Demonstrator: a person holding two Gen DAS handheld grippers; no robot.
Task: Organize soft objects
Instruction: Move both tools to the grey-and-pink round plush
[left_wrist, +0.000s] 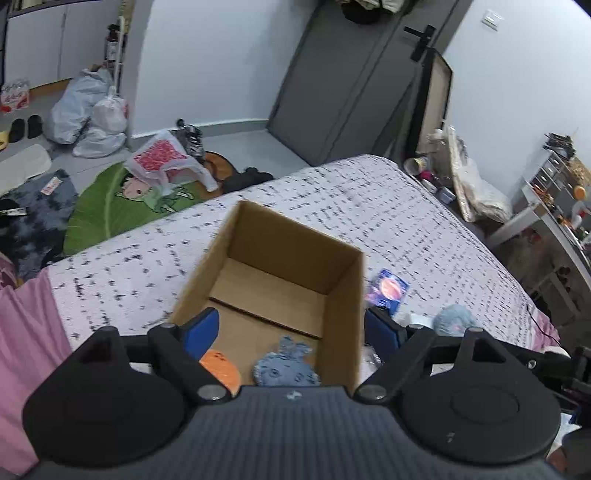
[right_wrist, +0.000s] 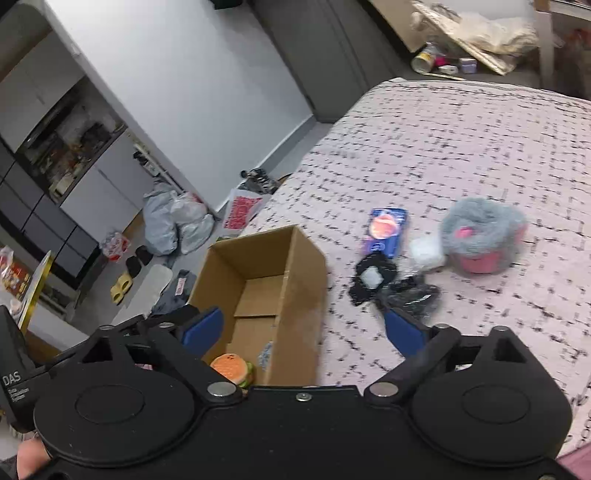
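Observation:
An open cardboard box (left_wrist: 343, 291) (right_wrist: 299, 273) stands on the bed. Inside it lie an orange burger plush (left_wrist: 221, 369) (right_wrist: 232, 369) and a blue plush (left_wrist: 284, 365). My left gripper (left_wrist: 291, 325) is open and empty above the box's near end, its fingers either side of the right wall. My right gripper (right_wrist: 303, 328) is open and empty over the box's right wall. On the bed right of the box lie a grey-and-pink fluffy plush (right_wrist: 480, 236) (left_wrist: 454, 319), a blue planet-print packet (right_wrist: 386, 230) (left_wrist: 388, 290), a black soft item (right_wrist: 373, 280) and a clear wrapper (right_wrist: 424, 251).
The bed has a pale cover with black dashes (left_wrist: 369, 199) (right_wrist: 461, 140). On the floor to the left are a green rug (left_wrist: 110, 206), plastic bags (left_wrist: 96, 110) (right_wrist: 177, 221) and slippers (right_wrist: 122, 288). A dark door (left_wrist: 343, 81) and a cluttered desk (left_wrist: 554, 206) stand beyond.

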